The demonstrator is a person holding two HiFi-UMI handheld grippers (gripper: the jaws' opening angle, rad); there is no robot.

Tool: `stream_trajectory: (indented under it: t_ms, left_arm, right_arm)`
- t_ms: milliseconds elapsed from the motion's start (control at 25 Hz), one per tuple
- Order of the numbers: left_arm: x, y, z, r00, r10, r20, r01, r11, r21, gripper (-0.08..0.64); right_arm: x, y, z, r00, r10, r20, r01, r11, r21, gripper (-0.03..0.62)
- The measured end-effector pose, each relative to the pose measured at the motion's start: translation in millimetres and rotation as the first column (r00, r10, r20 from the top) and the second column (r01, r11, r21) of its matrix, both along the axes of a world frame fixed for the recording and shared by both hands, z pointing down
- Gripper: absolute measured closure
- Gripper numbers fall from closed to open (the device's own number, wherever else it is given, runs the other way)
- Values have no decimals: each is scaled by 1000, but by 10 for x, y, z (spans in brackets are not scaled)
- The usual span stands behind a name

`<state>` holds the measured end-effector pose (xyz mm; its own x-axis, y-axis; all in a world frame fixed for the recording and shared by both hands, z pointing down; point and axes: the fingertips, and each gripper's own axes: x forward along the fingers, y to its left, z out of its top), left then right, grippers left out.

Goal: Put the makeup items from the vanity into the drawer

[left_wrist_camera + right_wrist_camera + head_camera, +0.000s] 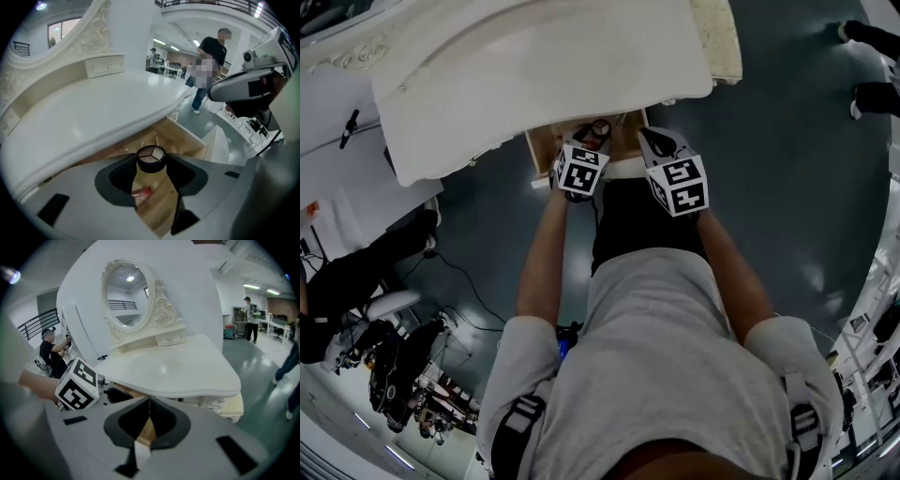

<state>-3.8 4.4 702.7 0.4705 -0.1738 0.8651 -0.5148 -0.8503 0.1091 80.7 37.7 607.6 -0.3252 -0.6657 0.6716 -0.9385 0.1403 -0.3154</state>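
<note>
One compact point(151, 157) in left gripper point(151, 165) — one red item point(142, 192) in drawer point(190, 140).

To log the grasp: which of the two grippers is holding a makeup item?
The left gripper: its jaws clamp a round black powder compact over the wooden drawer; the right gripper has shut, empty jaws.

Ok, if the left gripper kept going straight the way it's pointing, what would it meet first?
Probably the wooden inside of the open drawer, just under the vanity top; depth is unclear. The left gripper carries a round compact.
</note>
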Motion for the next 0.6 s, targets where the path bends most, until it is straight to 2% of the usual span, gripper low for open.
stream_trajectory:
  t_ms: [200, 600]
  left_arm:
    - [-42, -18, 174, 998, 57, 23, -56, 996, -64, 356]
    - [-51, -36, 442, 996, 68, 58, -61, 991, -121, 356]
  right_arm:
    - [-23, -69, 39, 1000, 8, -7, -8, 1000, -13, 577]
    - [-41, -110, 70, 1000, 11, -15, -11, 1000, -25, 577]
